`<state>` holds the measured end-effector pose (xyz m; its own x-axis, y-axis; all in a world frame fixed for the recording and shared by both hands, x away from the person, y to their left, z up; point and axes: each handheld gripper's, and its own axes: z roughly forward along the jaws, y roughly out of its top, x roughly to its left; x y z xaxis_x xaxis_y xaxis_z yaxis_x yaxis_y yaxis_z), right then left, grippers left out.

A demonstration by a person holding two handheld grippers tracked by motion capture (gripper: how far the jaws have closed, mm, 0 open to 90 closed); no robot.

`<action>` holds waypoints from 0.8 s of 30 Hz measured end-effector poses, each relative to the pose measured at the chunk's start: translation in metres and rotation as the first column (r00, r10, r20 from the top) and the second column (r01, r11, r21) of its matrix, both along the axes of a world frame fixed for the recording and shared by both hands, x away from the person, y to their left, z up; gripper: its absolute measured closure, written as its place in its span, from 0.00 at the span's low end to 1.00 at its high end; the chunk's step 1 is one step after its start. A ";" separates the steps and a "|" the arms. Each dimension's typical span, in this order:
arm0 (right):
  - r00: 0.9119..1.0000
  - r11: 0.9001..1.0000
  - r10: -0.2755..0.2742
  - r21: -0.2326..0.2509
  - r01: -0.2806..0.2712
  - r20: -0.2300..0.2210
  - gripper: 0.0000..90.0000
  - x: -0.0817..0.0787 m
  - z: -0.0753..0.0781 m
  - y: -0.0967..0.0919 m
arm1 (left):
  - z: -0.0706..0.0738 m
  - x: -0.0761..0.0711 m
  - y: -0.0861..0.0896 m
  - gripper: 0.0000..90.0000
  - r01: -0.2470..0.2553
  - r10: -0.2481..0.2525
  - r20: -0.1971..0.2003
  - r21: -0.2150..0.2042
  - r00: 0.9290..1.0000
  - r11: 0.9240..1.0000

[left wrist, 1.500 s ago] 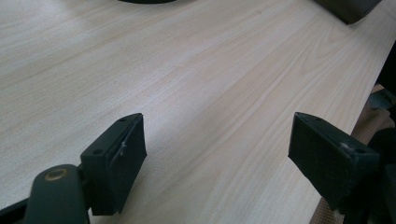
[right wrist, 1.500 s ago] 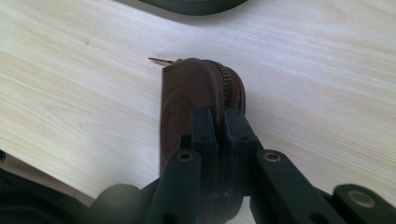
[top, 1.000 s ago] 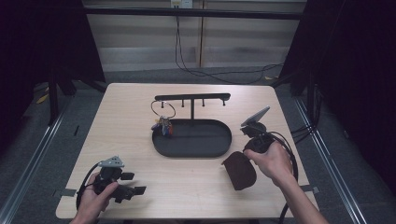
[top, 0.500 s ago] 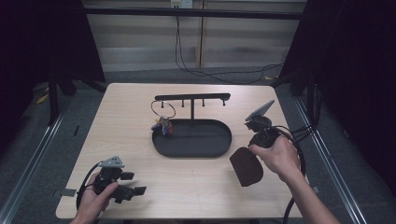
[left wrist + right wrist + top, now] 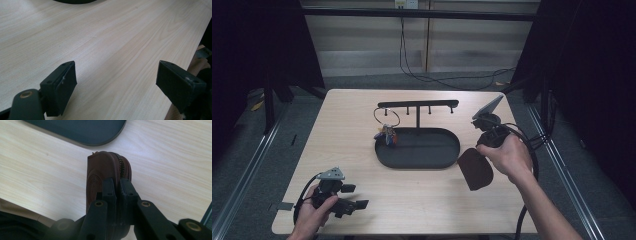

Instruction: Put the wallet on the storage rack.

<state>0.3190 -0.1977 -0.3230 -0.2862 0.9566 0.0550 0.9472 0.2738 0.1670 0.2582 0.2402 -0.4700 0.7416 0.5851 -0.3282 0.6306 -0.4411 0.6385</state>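
Right gripper view: the right gripper (image 5: 115, 192) is clamping its jaws onto a brown zippered pouch (image 5: 105, 170), carrying it edge-up above the table (image 5: 37, 175). In the high view it is sitting centre-right, now nearer the black tray (image 5: 417, 150) than a second ago, probably heading into it. At lower left, the left gripper (image 5: 354, 205) is idling, jaws wide apart and empty.

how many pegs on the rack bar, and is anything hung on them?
4 visible under the rack bar: the leftmost carries the key ring with keys over the black tray; the other three hang bare, though the post may hide more.
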 end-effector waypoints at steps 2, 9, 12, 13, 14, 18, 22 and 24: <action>1.000 1.000 0.002 -0.004 -0.002 -0.006 0.93 0.002 0.000 0.001 | 0.000 0.000 0.000 0.18 0.001 -0.001 0.000 0.000 1.000 1.000; 1.000 1.000 -0.009 -0.016 0.009 -0.004 0.93 0.014 0.001 0.006 | 0.000 0.000 0.000 0.18 -0.001 0.001 -0.002 -0.006 1.000 1.000; 1.000 1.000 -0.010 -0.021 0.010 -0.003 0.93 0.018 0.004 0.008 | 0.000 0.000 0.000 0.18 -0.002 0.002 0.002 -0.001 1.000 1.000; 1.000 1.000 -0.010 -0.018 0.010 0.001 0.93 0.022 0.006 0.009 | 0.000 0.000 0.000 0.18 0.000 0.000 0.000 -0.002 1.000 1.000; 1.000 1.000 -0.010 -0.018 0.010 0.001 0.93 0.022 0.006 0.009 | 0.000 0.000 0.000 0.18 0.000 0.000 0.000 -0.002 1.000 1.000; 1.000 0.999 -0.021 -0.026 0.021 0.016 0.93 0.030 0.010 0.010 | 0.000 0.000 0.000 0.18 0.006 -0.006 -0.009 -0.009 1.000 1.000; 0.999 1.000 -0.027 -0.012 0.027 0.028 0.93 0.038 0.014 0.014 | 0.000 0.000 -0.001 0.18 0.011 -0.011 -0.008 -0.010 1.000 1.000; 0.999 1.000 -0.023 -0.019 0.023 0.031 0.93 0.041 0.015 0.017 | 0.000 0.000 -0.001 0.18 0.018 -0.018 -0.009 -0.012 1.000 1.000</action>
<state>0.3599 -0.1808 -0.3078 -0.2655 0.9637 0.0282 0.9478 0.2555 0.1909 0.2577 0.2391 -0.4696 0.7493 0.5676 -0.3412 0.6280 -0.4454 0.6381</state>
